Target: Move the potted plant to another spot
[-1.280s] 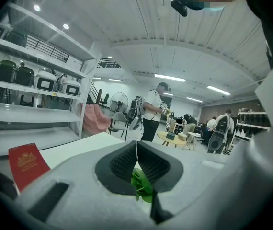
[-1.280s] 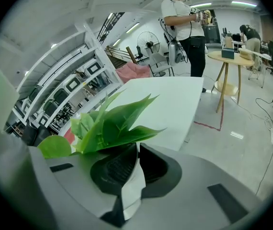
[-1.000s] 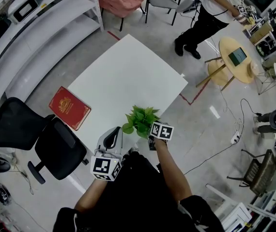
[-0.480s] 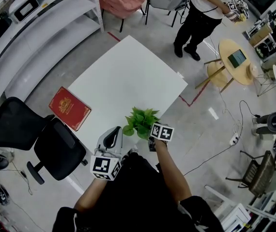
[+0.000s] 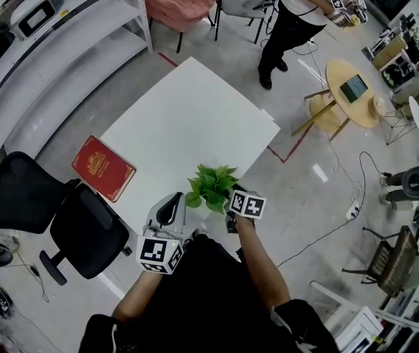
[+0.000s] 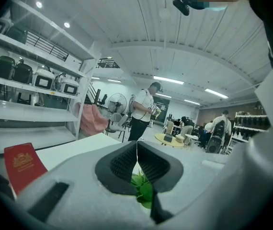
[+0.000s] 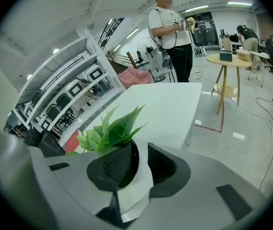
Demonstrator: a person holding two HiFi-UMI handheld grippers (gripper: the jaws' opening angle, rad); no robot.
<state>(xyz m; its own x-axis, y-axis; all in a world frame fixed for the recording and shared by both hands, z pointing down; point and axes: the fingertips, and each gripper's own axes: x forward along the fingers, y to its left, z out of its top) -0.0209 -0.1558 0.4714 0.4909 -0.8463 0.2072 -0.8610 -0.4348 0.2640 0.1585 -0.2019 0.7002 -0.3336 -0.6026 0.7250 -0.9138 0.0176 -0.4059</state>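
A small green potted plant (image 5: 211, 184) stands near the front edge of the white table (image 5: 187, 116). In the right gripper view its leaves (image 7: 110, 131) rise just past the jaws, and the white pot's rim (image 7: 139, 190) lies between the two pads. My right gripper (image 5: 226, 209) is at the plant's right side; its jaws are opening and a small gap shows beside the rim. Left of the plant my left gripper (image 5: 173, 201) rests with its pads together and nothing in them. A few leaves (image 6: 143, 190) show below the left gripper (image 6: 137, 162) in its own view.
A red book (image 5: 104, 168) lies at the table's left edge, with a black office chair (image 5: 84, 230) beside it. A person (image 5: 298, 13) stands beyond the far corner near a round wooden table (image 5: 356, 90). White shelving (image 5: 48, 35) runs along the left.
The standing person at the back has stepped a little farther away. The plant and both grippers keep their places in the head view.
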